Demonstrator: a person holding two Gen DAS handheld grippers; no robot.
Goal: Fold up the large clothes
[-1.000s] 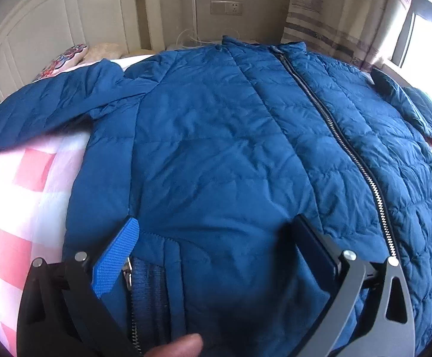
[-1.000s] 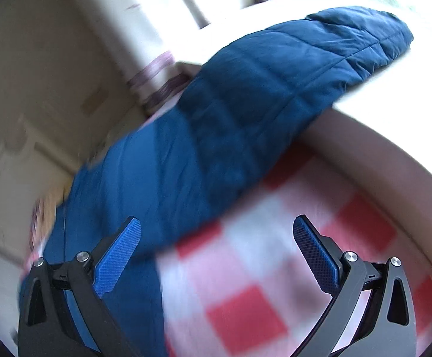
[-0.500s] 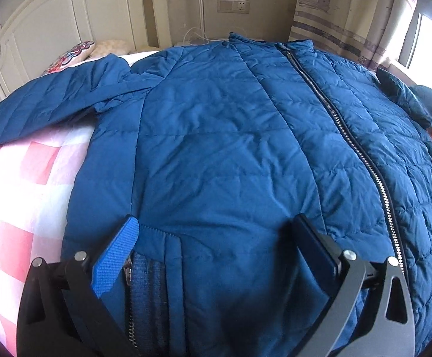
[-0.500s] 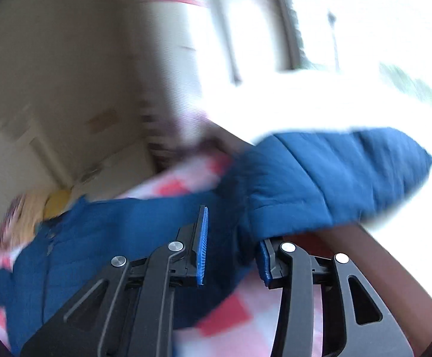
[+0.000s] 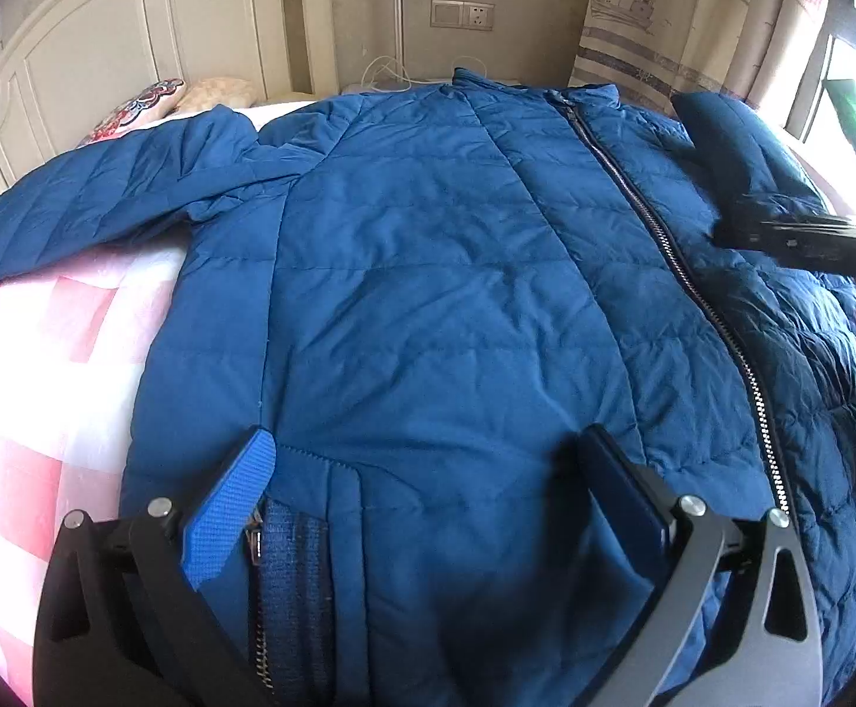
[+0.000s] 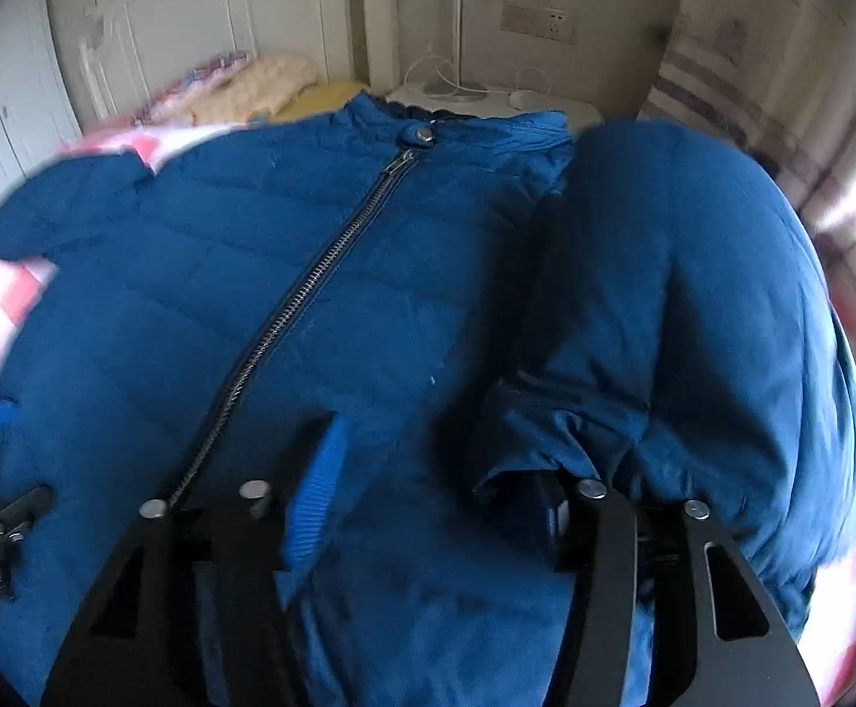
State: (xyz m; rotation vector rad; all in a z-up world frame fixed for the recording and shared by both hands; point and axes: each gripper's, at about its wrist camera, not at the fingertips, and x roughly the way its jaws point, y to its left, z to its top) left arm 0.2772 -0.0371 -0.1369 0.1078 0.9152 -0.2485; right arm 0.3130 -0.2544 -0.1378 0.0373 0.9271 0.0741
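A blue quilted jacket (image 5: pixel 439 294) lies zipped and face up on the bed, collar toward the headboard. Its left sleeve (image 5: pixel 103 200) stretches out to the left. My left gripper (image 5: pixel 428 471) is open and empty over the jacket's hem by the pocket zipper. In the right wrist view my right gripper (image 6: pixel 433 471) hangs over the jacket's chest (image 6: pixel 251 294). The right sleeve (image 6: pixel 681 318) is folded over the jacket body, its cuff draped on the right finger. The jaws stand part open. The right gripper also shows in the left wrist view (image 5: pixel 781 235).
The bed has a pink and white checked sheet (image 5: pixel 33 365) and a white headboard (image 5: pixel 133 29). Pillows (image 5: pixel 192 97) lie at the head. A nightstand with cables (image 6: pixel 486 94), a wall socket (image 5: pixel 463 15) and a curtain (image 5: pixel 663 17) stand behind. A bright window is at the right.
My right gripper carried the right sleeve from the bed's edge over onto the jacket body, then its jaws widened. The left gripper stayed open by the hem.
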